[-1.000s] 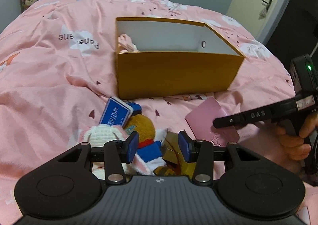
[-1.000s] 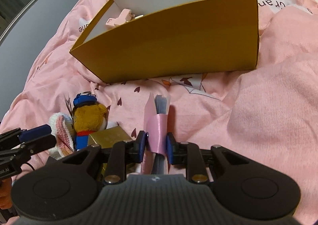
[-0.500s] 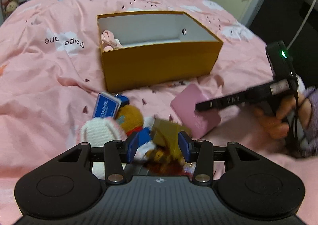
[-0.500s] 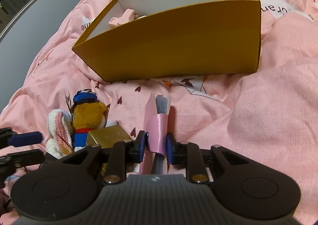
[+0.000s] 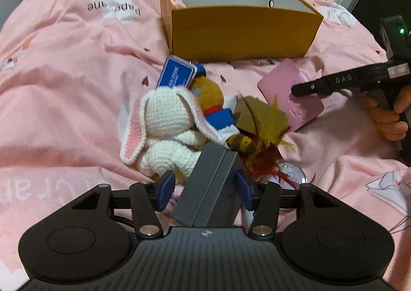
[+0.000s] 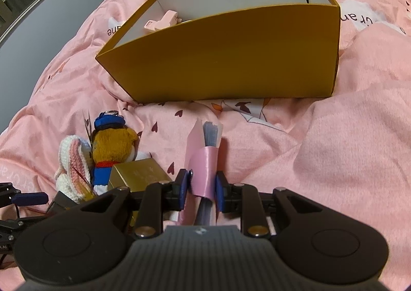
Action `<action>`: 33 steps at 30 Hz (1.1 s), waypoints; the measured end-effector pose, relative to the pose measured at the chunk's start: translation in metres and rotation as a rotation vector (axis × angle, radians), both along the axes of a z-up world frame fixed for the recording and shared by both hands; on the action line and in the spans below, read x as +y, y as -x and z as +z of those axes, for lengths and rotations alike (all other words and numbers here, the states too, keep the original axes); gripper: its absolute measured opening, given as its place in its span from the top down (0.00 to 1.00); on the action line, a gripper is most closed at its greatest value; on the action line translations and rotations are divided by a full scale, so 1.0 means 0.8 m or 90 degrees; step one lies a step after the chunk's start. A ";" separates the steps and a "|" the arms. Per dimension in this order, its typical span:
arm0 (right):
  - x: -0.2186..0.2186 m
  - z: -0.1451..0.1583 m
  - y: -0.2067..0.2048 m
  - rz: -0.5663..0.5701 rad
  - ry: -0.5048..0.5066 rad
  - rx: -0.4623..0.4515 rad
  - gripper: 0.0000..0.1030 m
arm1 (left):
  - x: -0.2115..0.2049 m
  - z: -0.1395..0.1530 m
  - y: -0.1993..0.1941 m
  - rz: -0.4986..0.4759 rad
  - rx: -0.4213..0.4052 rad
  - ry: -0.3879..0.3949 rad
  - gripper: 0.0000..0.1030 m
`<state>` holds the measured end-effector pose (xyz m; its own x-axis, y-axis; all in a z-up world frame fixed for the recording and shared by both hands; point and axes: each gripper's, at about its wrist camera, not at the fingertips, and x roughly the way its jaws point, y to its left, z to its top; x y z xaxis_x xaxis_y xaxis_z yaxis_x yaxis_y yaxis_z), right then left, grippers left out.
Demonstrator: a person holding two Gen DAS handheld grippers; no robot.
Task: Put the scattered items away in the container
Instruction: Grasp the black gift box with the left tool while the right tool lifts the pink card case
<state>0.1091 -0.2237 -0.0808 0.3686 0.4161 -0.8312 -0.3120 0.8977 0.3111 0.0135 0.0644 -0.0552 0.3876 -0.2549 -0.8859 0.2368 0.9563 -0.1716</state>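
Left wrist view: left tongs opening, straddling a grey box; left pad apart from it, right contact unclear. Risk: slipping from a skewed closure, or snagging the feather toy and crocheted rabbit touching it. Mustard container at far centre on a pink bed; grey wall, door at far right.

Right wrist view: right tongs narrow, clamped on a pink wallet. Risk: catching the container's near wall. Plush bear, gold box at near left.
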 end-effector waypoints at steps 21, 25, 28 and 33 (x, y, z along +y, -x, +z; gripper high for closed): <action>0.004 0.018 0.006 0.006 -0.012 -0.008 0.77 | -0.009 0.028 0.016 0.019 -0.075 0.062 0.63; 0.006 0.032 0.009 0.012 -0.026 -0.024 0.77 | -0.005 0.049 0.012 0.036 -0.112 0.073 0.63; 0.007 0.044 0.010 0.015 -0.036 -0.039 0.77 | -0.003 0.062 0.004 0.042 -0.133 0.076 0.63; 0.006 0.067 0.005 0.015 -0.040 -0.070 0.77 | -0.003 0.077 -0.015 0.035 -0.152 0.070 0.63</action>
<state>0.1047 -0.2192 -0.0270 0.4454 0.4758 -0.7585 -0.3678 0.8696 0.3295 0.0255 0.0622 0.0061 0.5988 -0.3177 -0.7352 0.2311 0.9474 -0.2212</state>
